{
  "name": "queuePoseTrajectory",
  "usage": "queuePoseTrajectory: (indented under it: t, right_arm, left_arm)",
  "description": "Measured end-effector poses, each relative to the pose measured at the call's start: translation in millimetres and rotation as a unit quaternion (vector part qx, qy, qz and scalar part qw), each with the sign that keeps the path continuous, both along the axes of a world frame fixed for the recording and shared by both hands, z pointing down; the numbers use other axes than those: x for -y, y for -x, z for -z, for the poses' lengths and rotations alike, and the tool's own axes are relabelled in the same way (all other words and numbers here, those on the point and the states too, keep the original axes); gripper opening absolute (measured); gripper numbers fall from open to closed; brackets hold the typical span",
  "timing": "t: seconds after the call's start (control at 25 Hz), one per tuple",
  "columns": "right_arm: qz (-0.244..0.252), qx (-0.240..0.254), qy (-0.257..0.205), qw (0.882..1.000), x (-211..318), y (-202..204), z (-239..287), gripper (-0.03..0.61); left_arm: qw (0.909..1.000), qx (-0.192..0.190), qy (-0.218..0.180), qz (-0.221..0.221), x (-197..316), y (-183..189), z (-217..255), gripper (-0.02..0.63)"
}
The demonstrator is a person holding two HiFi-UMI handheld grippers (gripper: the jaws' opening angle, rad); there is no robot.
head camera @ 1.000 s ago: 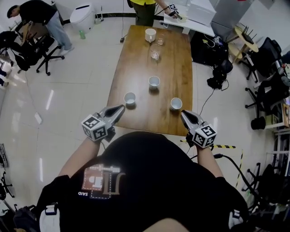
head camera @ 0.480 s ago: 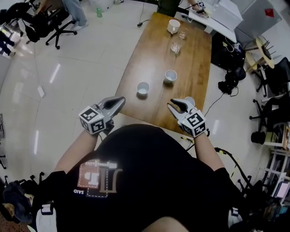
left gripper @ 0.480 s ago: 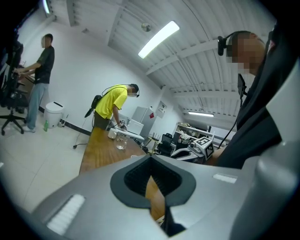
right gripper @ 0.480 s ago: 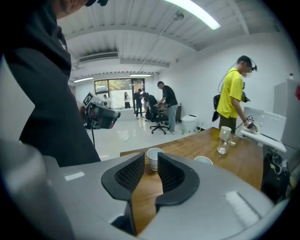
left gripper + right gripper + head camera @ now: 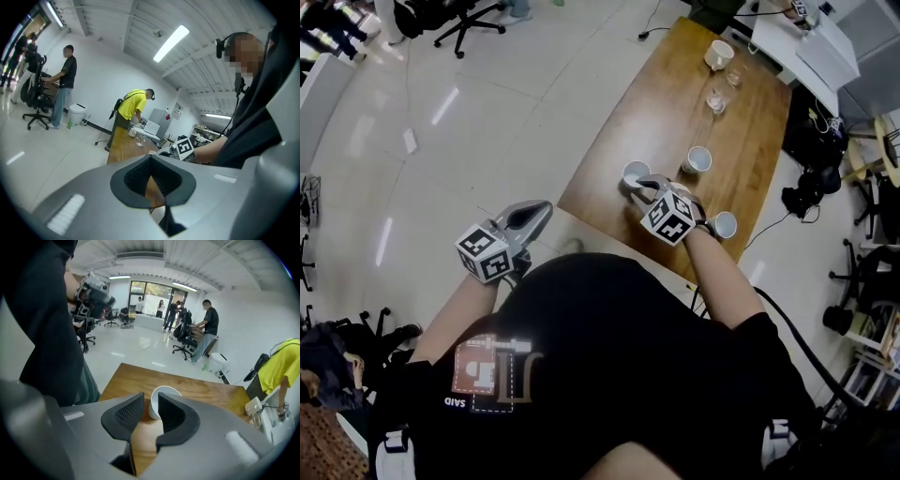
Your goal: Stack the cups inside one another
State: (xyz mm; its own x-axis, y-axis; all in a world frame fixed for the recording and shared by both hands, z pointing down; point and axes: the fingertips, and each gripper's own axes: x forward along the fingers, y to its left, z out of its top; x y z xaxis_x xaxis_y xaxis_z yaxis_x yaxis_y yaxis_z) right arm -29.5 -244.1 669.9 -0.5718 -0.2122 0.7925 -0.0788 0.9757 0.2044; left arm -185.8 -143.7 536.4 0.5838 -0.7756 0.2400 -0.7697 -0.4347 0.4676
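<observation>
Three white paper cups stand on the near half of the wooden table (image 5: 675,122). The nearest-left cup (image 5: 635,173) is right at the tips of my right gripper (image 5: 643,185). In the right gripper view that cup (image 5: 161,393) stands just past the gripper's tips (image 5: 151,400), its near wall showing in the gap. The jaws are opening and the pads do not press on it. A second cup (image 5: 698,159) stands behind it, and a third (image 5: 724,225) sits near the table's right edge. My left gripper (image 5: 540,210) hangs off the table's left corner over the floor, shut and empty (image 5: 151,159).
A white mug (image 5: 719,54) and two clear glasses (image 5: 716,100) stand at the table's far end, where a person in yellow (image 5: 131,105) leans over. Black bags (image 5: 806,192) and cables lie on the floor right of the table. Office chairs (image 5: 478,14) stand at far left.
My right gripper has swung forward and left from the right-hand cup to the near-left cup, rolled over, and its jaws have parted. The left gripper shifted a little. The head view has swung left.
</observation>
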Motion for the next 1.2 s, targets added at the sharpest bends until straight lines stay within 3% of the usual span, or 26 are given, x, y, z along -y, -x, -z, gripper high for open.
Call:
queuePoseTrajectory:
  t: [0.16, 0.48, 0.92, 1.2]
  right_arm:
    - [0.019, -0.068, -0.012, 0.997, 3.4, 2.7, -34.1, 0.101]
    - [0.017, -0.092, -0.022, 0.995, 5.8, 7.8, -43.5, 0.037]
    - [0.012, -0.050, -0.007, 0.999, -10.7, -2.2, -5.8, 0.032]
    - [-0.043, -0.004, -0.011, 0.999, -7.4, -53.0, 60.3, 0.032]
  left_arm:
    - [1.0000, -0.001, 0.003, 0.009, -5.2, 14.5, -4.8, 0.002]
    - [0.9999, 0.001, 0.007, 0.008, -4.4, 24.3, -4.5, 0.002]
    - [0.9997, -0.001, -0.005, -0.024, 2.9, -6.8, 6.9, 0.002]
    - [0.9973, -0.010, -0.015, -0.071, 21.4, -44.8, 16.5, 0.002]
